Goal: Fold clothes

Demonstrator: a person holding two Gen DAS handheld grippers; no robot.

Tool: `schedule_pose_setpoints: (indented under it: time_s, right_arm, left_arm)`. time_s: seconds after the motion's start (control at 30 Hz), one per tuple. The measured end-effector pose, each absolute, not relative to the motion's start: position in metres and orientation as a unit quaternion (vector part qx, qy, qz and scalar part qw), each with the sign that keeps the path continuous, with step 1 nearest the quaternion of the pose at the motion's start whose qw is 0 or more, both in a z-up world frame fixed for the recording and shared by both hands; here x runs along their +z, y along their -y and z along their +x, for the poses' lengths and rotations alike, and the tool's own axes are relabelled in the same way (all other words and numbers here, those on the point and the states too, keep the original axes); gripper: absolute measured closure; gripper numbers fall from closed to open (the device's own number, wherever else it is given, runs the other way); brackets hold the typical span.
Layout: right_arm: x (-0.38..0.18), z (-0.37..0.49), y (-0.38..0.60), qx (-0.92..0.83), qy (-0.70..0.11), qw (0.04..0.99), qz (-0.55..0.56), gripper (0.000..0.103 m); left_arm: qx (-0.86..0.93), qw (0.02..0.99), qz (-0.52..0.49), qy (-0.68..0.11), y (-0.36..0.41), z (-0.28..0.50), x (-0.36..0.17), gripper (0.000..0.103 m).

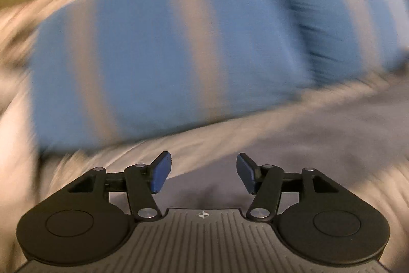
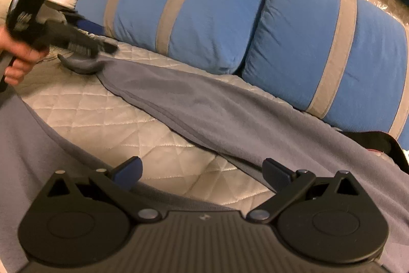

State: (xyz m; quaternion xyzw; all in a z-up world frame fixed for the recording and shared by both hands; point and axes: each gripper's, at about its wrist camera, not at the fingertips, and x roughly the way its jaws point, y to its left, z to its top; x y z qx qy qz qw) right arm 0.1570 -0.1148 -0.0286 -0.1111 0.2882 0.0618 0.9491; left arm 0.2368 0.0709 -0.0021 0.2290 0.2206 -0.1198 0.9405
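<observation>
grey garment [image 2: 204, 104] lies spread, creased, across the quilted bed.

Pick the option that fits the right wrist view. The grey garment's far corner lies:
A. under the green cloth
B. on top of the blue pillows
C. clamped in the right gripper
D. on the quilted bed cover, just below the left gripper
D: the grey garment ends in a curled corner on the quilted bed cover, right under the left gripper.

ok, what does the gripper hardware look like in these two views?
Both alike: left gripper and right gripper have matte black bodies with ribbed grey centre plates, two round black discs, black linkage arms on silver pivot pins, and blue pads on the jaws. A small crosshair mark sits on the plate.
</observation>
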Motion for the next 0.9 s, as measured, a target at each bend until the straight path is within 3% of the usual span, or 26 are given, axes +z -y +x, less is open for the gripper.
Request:
schedule_pose_setpoints:
  time_s: [0.23, 0.67, 0.8, 0.9]
  right_arm:
    - [-0.028, 0.155, 0.118, 0.051, -0.292, 0.948, -0.113, 0.000]
    - [-0.026, 0.147, 0.124, 0.036, -0.291, 0.949, -0.115, 0.000]
    - [-0.024, 0.146, 0.126, 0.037, -0.286, 0.951, -0.115, 0.000]
    - [-0.022, 0.146, 0.126, 0.041, -0.285, 0.951, -0.111, 0.000]
  left_arm:
    - [-0.270, 0.852, 0.414, -0.174, 0.007, 0.189, -0.037, 0.048]
    - [-0.297, 0.823, 0.453, -0.173, 0.039, 0.187, -0.043, 0.051]
    - [-0.317, 0.811, 0.460, -0.174, 0.043, 0.186, -0.044, 0.058]
    - [-0.328, 0.804, 0.463, -0.177, 0.046, 0.188, -0.050, 0.071]
